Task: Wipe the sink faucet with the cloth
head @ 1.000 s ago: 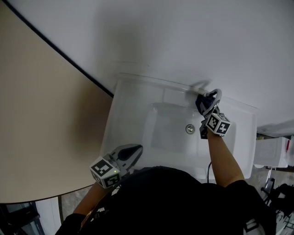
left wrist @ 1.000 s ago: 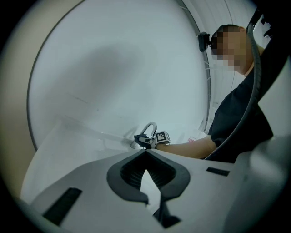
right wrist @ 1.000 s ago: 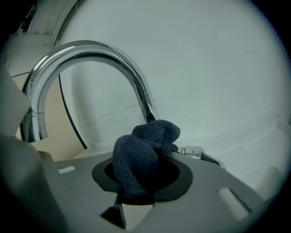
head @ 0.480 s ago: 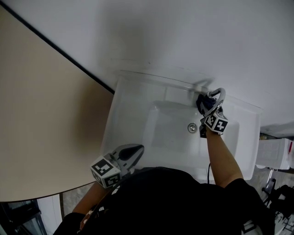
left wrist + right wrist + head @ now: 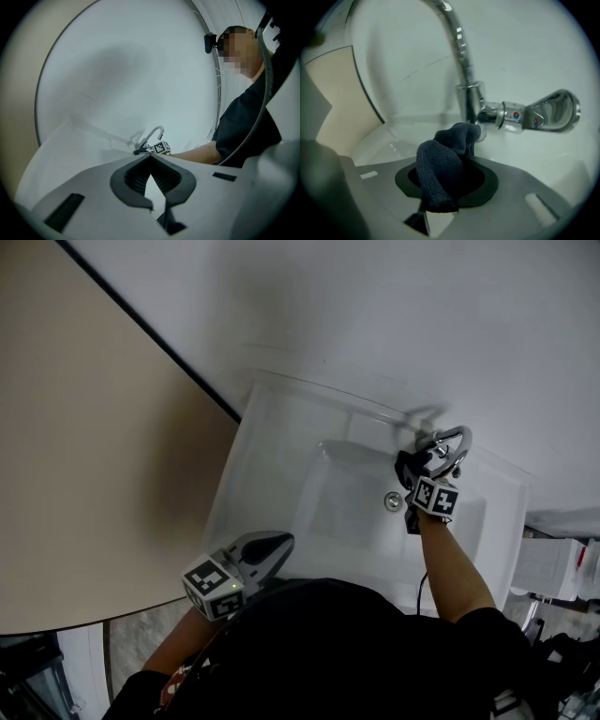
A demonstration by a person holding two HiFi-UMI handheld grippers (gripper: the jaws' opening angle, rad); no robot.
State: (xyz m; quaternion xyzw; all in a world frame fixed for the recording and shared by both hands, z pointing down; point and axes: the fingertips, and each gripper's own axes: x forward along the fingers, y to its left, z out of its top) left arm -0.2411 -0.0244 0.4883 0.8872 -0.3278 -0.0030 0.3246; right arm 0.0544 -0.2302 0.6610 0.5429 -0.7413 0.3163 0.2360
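Observation:
A chrome gooseneck faucet [image 5: 448, 442] stands at the back rim of the white sink [image 5: 272, 456]. In the right gripper view its spout [image 5: 461, 61] rises just ahead and its lever handle [image 5: 548, 112] sticks out to the right. My right gripper [image 5: 422, 474] is shut on a bunched dark blue cloth [image 5: 436, 173], whose tip sits near the base of the spout; whether it touches the metal I cannot tell. My left gripper [image 5: 272, 547] hangs shut and empty by the sink's near left corner, and its tips [image 5: 150, 158] meet with the faucet [image 5: 152, 137] far beyond.
The drain [image 5: 393, 502] lies in the basin just left of the right gripper. A beige panel [image 5: 84, 474] borders the sink on the left, and a white wall rises behind it. A white container [image 5: 553, 563] stands to the sink's right.
My right gripper has sunk with the cloth from the top of the faucet's arch to its lower part. The left gripper has stayed put.

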